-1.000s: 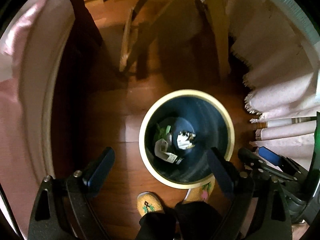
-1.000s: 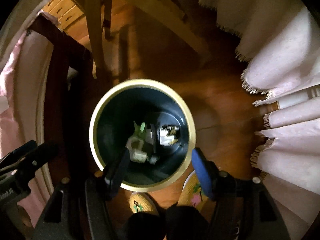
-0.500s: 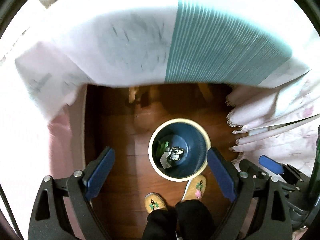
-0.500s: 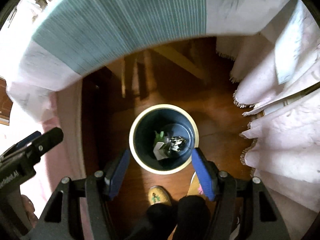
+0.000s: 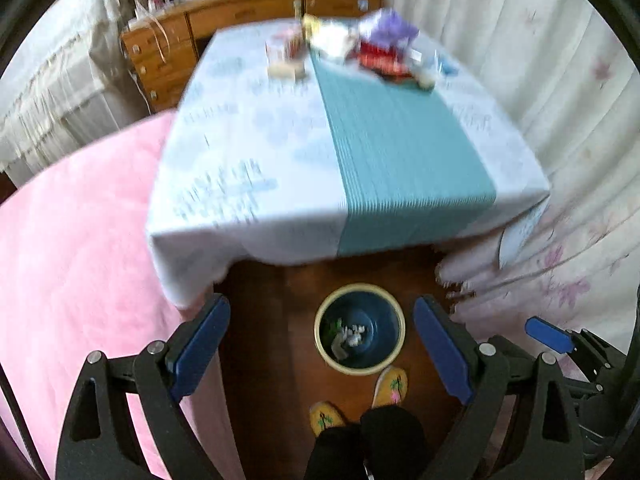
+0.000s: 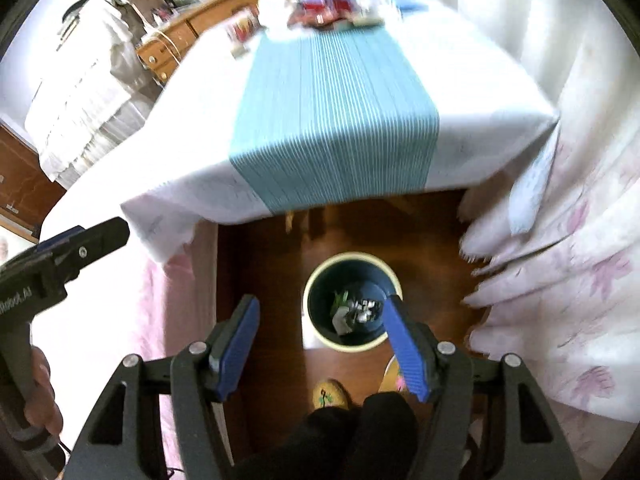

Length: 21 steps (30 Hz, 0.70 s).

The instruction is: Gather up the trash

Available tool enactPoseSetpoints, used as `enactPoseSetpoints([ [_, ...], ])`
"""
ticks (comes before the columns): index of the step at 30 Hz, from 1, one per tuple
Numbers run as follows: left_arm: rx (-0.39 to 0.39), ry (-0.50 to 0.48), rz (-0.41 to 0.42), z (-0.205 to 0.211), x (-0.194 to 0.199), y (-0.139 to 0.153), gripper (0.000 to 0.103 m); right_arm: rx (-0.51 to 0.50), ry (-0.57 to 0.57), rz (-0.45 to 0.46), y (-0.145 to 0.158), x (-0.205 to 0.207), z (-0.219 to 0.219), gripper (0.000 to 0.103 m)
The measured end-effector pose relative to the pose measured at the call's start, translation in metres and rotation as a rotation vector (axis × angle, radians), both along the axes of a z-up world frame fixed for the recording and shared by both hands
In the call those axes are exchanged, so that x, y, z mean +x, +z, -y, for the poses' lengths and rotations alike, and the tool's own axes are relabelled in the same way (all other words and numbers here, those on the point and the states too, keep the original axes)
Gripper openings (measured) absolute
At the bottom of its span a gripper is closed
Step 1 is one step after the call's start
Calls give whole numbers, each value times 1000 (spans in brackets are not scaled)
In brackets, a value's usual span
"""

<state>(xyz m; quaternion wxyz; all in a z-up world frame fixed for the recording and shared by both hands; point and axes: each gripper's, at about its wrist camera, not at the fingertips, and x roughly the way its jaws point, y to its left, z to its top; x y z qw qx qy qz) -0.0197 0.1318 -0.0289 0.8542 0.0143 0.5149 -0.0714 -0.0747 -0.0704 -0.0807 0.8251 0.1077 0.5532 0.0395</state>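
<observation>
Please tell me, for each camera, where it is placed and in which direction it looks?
Left wrist: on the left gripper, looking steeply down; shows its open fingers, slippers, dark trouser legs.
Right wrist: on the right gripper, looking steeply down; shows its open fingers, the left gripper's tip, a hand.
Shared: trash bin on the floor, clothed table.

Left tongs (image 5: 320,344) spread wide and empty, bin (image 5: 359,329) on floor below, blurred clutter, possibly wrappers (image 5: 376,46), on table (image 5: 280,152)

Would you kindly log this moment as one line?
left gripper: jaws open, empty | right gripper: jaws open, empty | bin: trash inside
</observation>
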Motion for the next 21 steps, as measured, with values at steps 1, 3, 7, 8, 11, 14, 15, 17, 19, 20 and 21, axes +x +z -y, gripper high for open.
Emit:
enactPoseSetpoints([
  [1, 4, 2, 18, 0, -1, 11, 92, -4, 1, 21, 12, 0, -2, 65],
  [3, 12, 12, 54, -5, 2, 33, 92, -13, 2, 62, 31, 2, -3, 65],
  [7, 0, 41, 141, -9, 5, 69, 92, -41, 3, 148, 68, 9, -5, 65],
  [8, -9, 43, 152, -10, 6, 74, 92, -46, 4, 169, 78, 11, -5, 65],
  [11, -49, 31, 172, -12, 14, 90, 91, -59, 2, 224, 103, 17, -6, 65],
  [14, -72, 25, 188, -9, 25, 102, 91, -60, -3, 252, 120, 28, -4, 65],
  [15, -75, 21, 195, -7, 31, 107, 91, -59, -6, 258, 124, 33, -3, 65],
  [17, -75, 11, 206, -2, 42, 113, 91, -55, -14, 271, 133, 44, 2, 65],
  [19, -75, 1, 209, 3, 56, 115, 91, -59, -18, 285, 140, 54, 7, 65],
  [20, -75, 0, 210, 6, 60, 116, 91, -62, -20, 290, 142, 59, 9, 65],
  [21, -76, -3, 209, 10, 71, 116, 91, -65, -21, 297, 145, 66, 12, 65],
])
